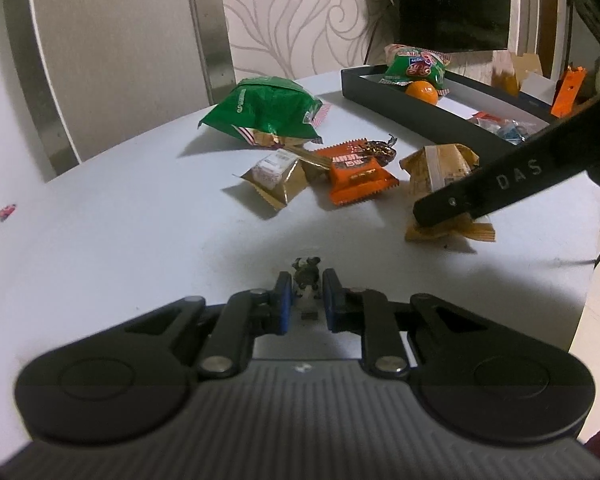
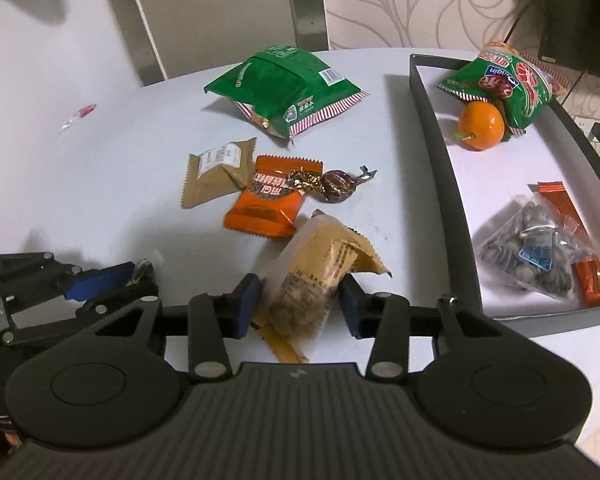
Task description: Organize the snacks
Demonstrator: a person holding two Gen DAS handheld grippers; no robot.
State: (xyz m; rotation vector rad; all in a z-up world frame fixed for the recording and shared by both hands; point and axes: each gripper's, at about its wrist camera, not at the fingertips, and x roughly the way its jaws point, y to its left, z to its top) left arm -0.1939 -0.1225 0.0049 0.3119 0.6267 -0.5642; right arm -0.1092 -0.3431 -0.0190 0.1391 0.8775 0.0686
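Note:
My left gripper (image 1: pixel 305 294) is shut on a small dark wrapped candy (image 1: pixel 306 276) just above the white table (image 1: pixel 120 240). My right gripper (image 2: pixel 300 302) is open, its jaws on either side of a tan snack packet (image 2: pixel 316 276), not closed on it. That packet also shows in the left wrist view (image 1: pixel 436 168) under the right gripper's finger. On the table lie a green chip bag (image 2: pixel 284 88), a tan packet (image 2: pixel 216 172), an orange packet (image 2: pixel 270 204) and a foil candy (image 2: pixel 336 186). The black tray (image 2: pixel 440 184) holds a green bag (image 2: pixel 500 84), an orange fruit (image 2: pixel 482 124), a seed bag (image 2: pixel 536 248) and orange packets.
The tray stands at the table's right side, its near wall (image 2: pixel 540 322) close to my right gripper. A small red-and-white wrapper (image 2: pixel 80 114) lies at the far left. Chair backs (image 1: pixel 120 40) and a patterned wall stand behind the table. The table edge (image 1: pixel 592 280) runs on the right.

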